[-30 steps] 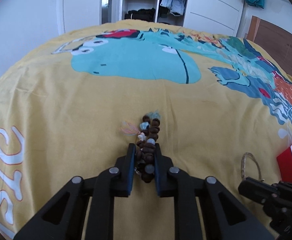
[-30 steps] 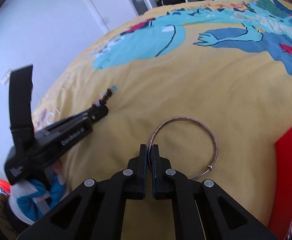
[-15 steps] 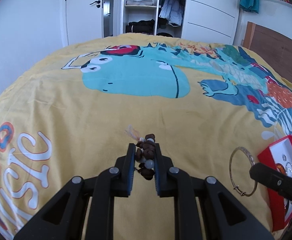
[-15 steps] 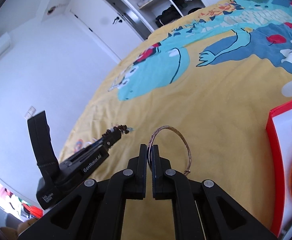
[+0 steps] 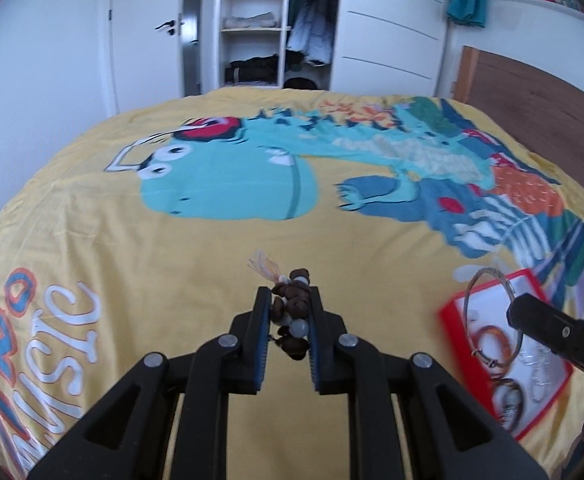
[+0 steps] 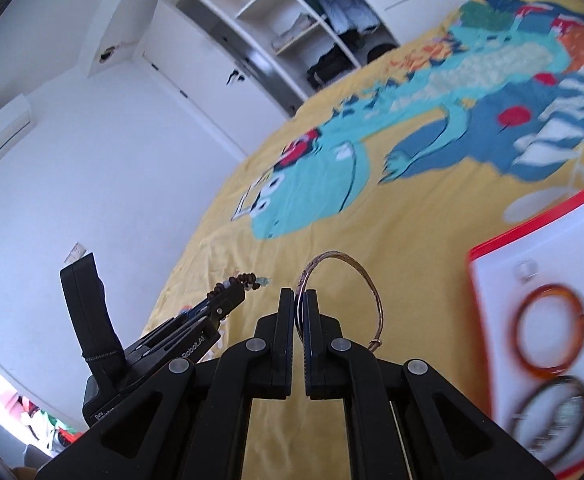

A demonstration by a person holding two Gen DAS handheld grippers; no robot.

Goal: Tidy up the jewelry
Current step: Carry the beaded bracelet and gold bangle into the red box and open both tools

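a: left claw (image 5: 289, 316)? right claw (image 6: 299, 312)?

b: left claw closed on a bunched brown bead bracelet (image 5: 292, 310), gripped between the blue pads, a few pale beads mixed in, a pale tassel sticking out past the fingertips. held clear above the yellow bedspread (image 5: 171, 248), not touching it. right claw clamped on a thin metal bangle (image 6: 344, 280), pads pinching one side of the hoop, the rest of the ring standing up and out to the right of the fingers, a small clasp at its lower end.

a: and the box?

b: red-rimmed white jewelry box (image 6: 532, 248) lying on the bed toward its right edge, just beyond and right of the right claw. inside: an orange-brown bangle (image 6: 550, 330), a darker ring-shaped piece below it, small pale items nearer the far rim; too blurred to name. from the left wrist view, bangle hanging over the box's near-left part, though touching or not, cannot tell.

a: further out?

b: big teal dinosaur print (image 5: 227, 188) across the middle of the bed. past the far edge, a white door (image 5: 147, 32) and open wardrobe shelves (image 5: 251, 24) with folded clothes and hanging garments.
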